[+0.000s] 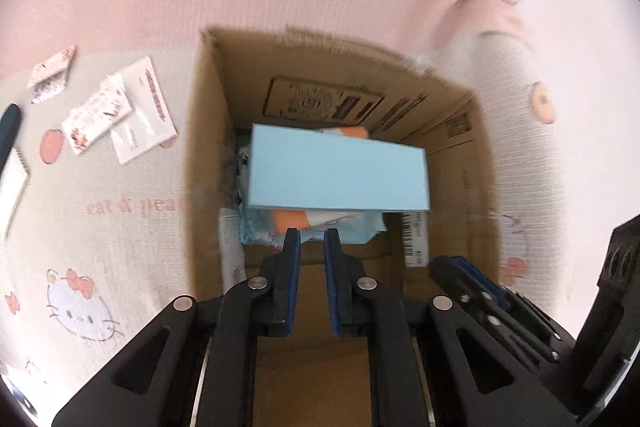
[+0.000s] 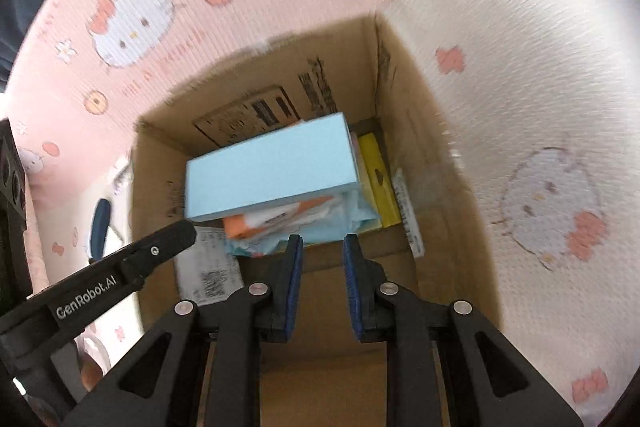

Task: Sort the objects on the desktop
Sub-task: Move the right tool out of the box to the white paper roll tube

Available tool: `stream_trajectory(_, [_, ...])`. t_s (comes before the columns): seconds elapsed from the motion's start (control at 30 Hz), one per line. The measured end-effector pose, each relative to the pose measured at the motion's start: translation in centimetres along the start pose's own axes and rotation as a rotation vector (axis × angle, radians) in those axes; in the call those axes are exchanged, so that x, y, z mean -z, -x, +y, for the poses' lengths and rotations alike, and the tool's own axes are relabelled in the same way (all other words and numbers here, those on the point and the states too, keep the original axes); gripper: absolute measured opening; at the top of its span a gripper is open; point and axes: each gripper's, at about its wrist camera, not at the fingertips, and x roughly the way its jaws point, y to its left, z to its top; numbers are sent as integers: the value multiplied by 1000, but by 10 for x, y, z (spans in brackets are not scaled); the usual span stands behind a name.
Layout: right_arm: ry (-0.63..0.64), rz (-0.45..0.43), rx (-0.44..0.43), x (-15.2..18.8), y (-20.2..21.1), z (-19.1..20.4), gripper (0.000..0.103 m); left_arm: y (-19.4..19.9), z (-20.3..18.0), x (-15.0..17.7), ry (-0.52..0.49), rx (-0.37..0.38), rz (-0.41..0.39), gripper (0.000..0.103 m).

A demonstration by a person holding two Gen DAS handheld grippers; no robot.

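a: black fingers with blue pads, left gripper, parted by a narrow gap, nothing between them, poised over the open cardboard box.

b: same on the other side. right gripper spread a little wider, empty too, aimed down into the same box.

a: inside, a light blue flat box lying tilted on top of the pile, clear of both sets of fingers.

b: under it an orange-and-white packet and pale blue crumpled wrapping; beside them, against the right wall, a yellow box on its edge.

a: outside the box to the left, loose on the hello kitty cloth: a white card with a small printed packet overlapping it, another small packet further off, a spiral notebook at the frame edge and a dark pen-like thing near it.

b: left gripper's finger visible low in the right wrist view, reaching toward the blue box's near corner; touching or not, cannot tell.
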Motion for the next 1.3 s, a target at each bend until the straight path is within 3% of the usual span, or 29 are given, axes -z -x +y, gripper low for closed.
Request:
stream_trajectory(0.17, [18, -84, 10, 22, 64, 20, 17, 52, 15, 17, -5, 8, -91, 30])
stream_trajectory(0.47, [118, -174, -12, 81, 130, 89, 25, 126, 88, 57, 47, -87, -244, 32])
stream_trajectory(0.9, [229, -76, -71, 175, 52, 199, 27, 131, 232, 129, 89, -88, -260, 33])
stream_trajectory(1.2, [282, 21, -119, 212, -24, 286, 29, 126, 374, 161, 206, -30, -284, 34])
stream_trajectory(1.3, [306, 42, -140, 216, -50, 317, 38, 119, 425, 171, 262, 24, -282, 34])
